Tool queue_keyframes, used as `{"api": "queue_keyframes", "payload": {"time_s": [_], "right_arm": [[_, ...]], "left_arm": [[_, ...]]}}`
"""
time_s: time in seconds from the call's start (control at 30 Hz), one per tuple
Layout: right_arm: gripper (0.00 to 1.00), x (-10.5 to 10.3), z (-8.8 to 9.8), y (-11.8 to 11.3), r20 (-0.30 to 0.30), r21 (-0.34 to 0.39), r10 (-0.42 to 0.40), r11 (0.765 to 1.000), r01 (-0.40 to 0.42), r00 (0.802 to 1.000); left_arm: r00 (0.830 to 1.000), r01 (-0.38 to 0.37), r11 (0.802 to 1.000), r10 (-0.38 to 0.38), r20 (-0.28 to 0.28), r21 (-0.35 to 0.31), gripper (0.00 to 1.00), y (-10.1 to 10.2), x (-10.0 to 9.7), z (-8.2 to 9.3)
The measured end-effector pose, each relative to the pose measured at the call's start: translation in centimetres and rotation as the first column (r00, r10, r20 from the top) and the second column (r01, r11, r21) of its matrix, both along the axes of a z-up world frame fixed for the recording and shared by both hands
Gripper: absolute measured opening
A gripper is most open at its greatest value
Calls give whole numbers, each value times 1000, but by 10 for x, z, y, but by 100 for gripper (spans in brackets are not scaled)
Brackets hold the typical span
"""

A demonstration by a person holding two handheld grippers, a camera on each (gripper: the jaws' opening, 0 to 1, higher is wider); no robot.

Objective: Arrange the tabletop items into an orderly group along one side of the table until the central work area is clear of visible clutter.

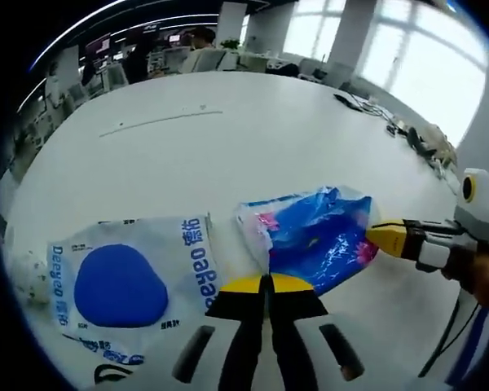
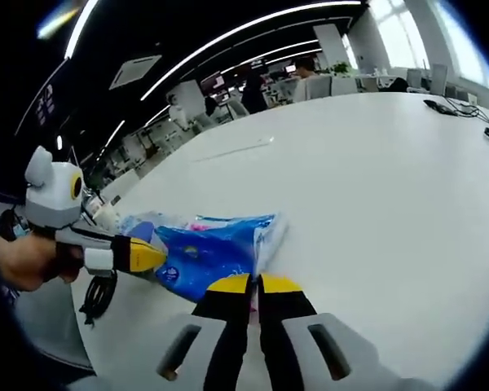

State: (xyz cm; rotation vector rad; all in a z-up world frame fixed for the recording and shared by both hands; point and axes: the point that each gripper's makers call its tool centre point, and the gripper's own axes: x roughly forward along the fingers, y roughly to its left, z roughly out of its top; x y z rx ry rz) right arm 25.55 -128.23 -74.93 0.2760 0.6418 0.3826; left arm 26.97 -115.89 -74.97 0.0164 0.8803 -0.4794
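Blue packet [image 1: 314,236] beside white pack [image 1: 130,281]

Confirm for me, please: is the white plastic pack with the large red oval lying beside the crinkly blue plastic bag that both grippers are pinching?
Not quite: the oval on the white plastic pack is blue, not red, as the left gripper view shows. The rest holds: it lies beside the crinkly blue plastic bag.

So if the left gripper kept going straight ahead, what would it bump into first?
Probably the blue plastic packet. The left gripper, jaws together, already sits at its near edge; the right gripper is at the packet's far side. Beyond lies bare white table.
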Motion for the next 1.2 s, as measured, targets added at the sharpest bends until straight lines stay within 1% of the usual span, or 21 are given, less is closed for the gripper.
{"api": "queue_keyframes", "payload": {"time_s": [0.1,0.2,0.33,0.43,0.57,0.67,0.7,0.77,0.83,0.9,0.97,1.0,1.1,1.13,1.2], "right_arm": [[0,-1,-5,1,-13,-13,13,1000,-13,1000],[0,0,-5,0,-13,-5,10,1000,-10,1000],[1,1,-6,1,-14,-11,14,1000,-15,1000],[2,0,-6,2,-12,-23,25,999,-26,1000],[4,-2,-8,4,-13,-32,37,999,-38,999],[7,-2,-8,5,-12,-42,41,998,-42,999],[9,-4,-9,6,-11,-62,51,997,-52,999],[15,-4,-9,5,16,-136,91,987,-88,996],[20,-6,-11,6,8,-134,83,988,-82,996],[24,-5,-11,7,13,-123,79,989,-77,997],[29,-2,-9,6,28,-117,62,991,-59,998],[31,-1,-7,7,44,-121,58,991,-53,997],[40,0,2,7,80,-132,56,990,-45,995],[43,0,4,8,88,-130,53,991,-41,995],[52,2,13,8,118,-115,45,993,-31,992]], "left_arm": [[1000,1,1000,-1,-1,6,0,-1,0,0],[1000,0,1000,0,0,12,0,0,0,1],[1000,4,1000,-4,6,21,0,-1,0,0],[1000,0,1000,0,-1,15,0,-1,-1,1],[1000,16,1000,-16,13,24,5,-3,-2,3],[999,26,999,-27,25,30,12,-5,-3,5],[999,29,999,-30,30,31,14,-5,-4,7],[998,38,999,-39,39,38,18,-5,-5,9],[998,41,998,-42,44,41,21,-4,-4,10],[998,35,998,-37,52,48,27,-1,-4,13],[997,31,999,-34,69,41,34,0,-3,18],[995,32,999,-35,97,33,39,0,-1,24],[986,25,999,-28,162,22,61,4,4,38],[986,24,1000,-25,167,10,72,5,4,40],[984,25,998,-16,175,-54,91,2,4,46]]}}
